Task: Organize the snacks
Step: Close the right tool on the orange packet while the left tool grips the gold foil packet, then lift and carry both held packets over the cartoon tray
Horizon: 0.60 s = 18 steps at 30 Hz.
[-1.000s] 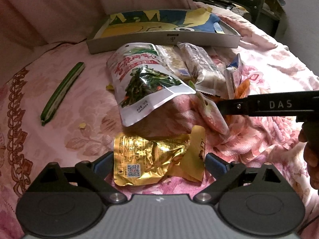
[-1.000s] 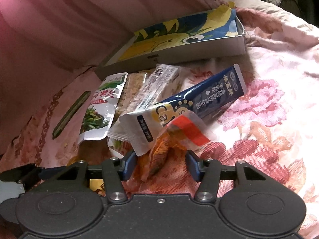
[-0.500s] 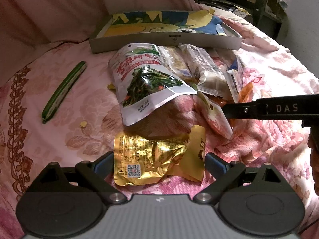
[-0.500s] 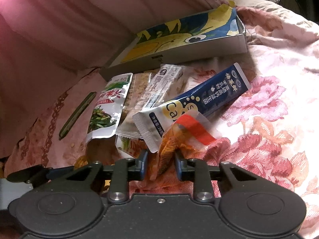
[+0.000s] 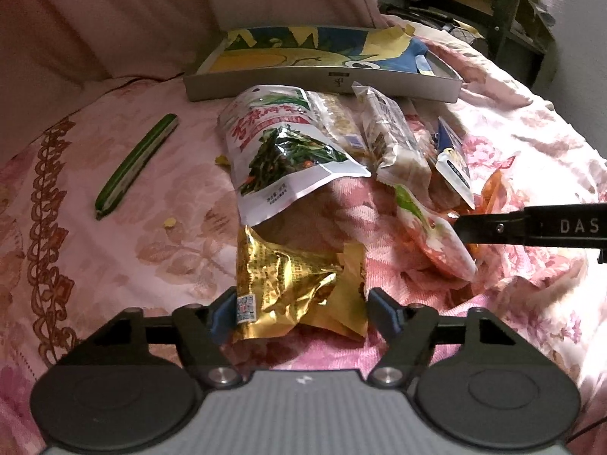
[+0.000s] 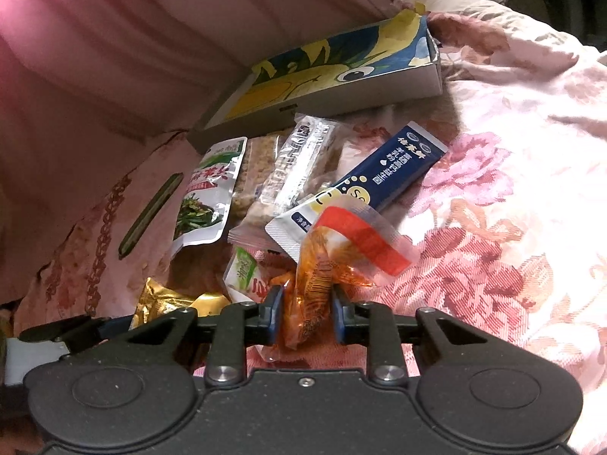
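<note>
A crumpled gold foil packet (image 5: pixel 288 276) lies on the pink floral bedspread between the fingers of my left gripper (image 5: pixel 297 311). Its jaws are closing, the pads press the packet's sides and the foil buckles upward. My right gripper (image 6: pixel 305 314) is shut on a clear packet of orange snack with a red stripe (image 6: pixel 322 265), lifted a little off the pile. One right finger (image 5: pixel 531 227) shows at the right of the left wrist view. Behind lies a shallow box with a yellow and blue cartoon lining (image 5: pixel 322 83).
A heap of snacks lies before the box: a white pouch with green vegetables (image 5: pixel 280 148), clear cracker packets (image 5: pixel 394 132), a dark blue stick packet (image 6: pixel 394 167). A green striped stick (image 5: pixel 136 167) lies apart at the left. A pink cushion rises behind; dark furniture (image 5: pixel 493 7) stands far right.
The left jaws have closed in on the gold packet, which has crumpled and stood up. The right jaws have shut on the orange packet and raised it slightly.
</note>
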Tool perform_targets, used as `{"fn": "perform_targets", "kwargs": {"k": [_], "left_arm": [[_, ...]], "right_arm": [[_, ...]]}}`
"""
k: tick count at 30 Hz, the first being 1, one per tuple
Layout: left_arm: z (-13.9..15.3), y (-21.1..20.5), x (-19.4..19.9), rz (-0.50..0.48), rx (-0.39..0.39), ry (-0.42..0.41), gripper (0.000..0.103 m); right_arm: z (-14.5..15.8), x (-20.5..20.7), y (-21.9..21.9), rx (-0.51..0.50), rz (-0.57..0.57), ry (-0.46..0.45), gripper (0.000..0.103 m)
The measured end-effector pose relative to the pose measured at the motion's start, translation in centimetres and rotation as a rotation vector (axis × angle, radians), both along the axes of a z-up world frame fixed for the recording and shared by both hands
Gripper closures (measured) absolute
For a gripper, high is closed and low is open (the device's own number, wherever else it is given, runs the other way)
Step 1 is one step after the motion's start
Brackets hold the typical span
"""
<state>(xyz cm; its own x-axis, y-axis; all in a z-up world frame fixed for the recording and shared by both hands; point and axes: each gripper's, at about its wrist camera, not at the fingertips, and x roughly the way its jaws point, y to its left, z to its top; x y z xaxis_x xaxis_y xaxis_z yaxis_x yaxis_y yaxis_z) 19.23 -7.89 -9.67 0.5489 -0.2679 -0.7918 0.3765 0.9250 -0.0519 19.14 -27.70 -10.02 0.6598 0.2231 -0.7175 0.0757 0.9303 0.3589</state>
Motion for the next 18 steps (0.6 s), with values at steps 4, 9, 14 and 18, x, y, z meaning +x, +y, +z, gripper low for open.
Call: {"fn": "perform_targets", "kwargs": {"k": [4, 9, 14, 18], "left_arm": [[0.2, 0.0, -0.7, 0.004, -0.003, -0.017, 0.032], [1.2, 0.5, -2.2, 0.031, -0.023, -0.079, 0.032], [2.9, 1.9, -3.4, 0.112, -0.082, -0.122, 0.032], [4.9, 2.2, -2.6, 0.142, -0.101, -0.171, 0.032]], "right_arm": [[0.3, -0.6, -0.2, 0.007, -0.014, -0.005, 0.075], [0.7, -1.8, -0.6, 0.085, -0.024, -0.004, 0.075], [1.7, -3.3, 0.1, 0.118, 0.001, -0.052, 0.075], [3.3, -4.0, 0.7, 0.081, 0.026, -0.148, 0.075]]}}
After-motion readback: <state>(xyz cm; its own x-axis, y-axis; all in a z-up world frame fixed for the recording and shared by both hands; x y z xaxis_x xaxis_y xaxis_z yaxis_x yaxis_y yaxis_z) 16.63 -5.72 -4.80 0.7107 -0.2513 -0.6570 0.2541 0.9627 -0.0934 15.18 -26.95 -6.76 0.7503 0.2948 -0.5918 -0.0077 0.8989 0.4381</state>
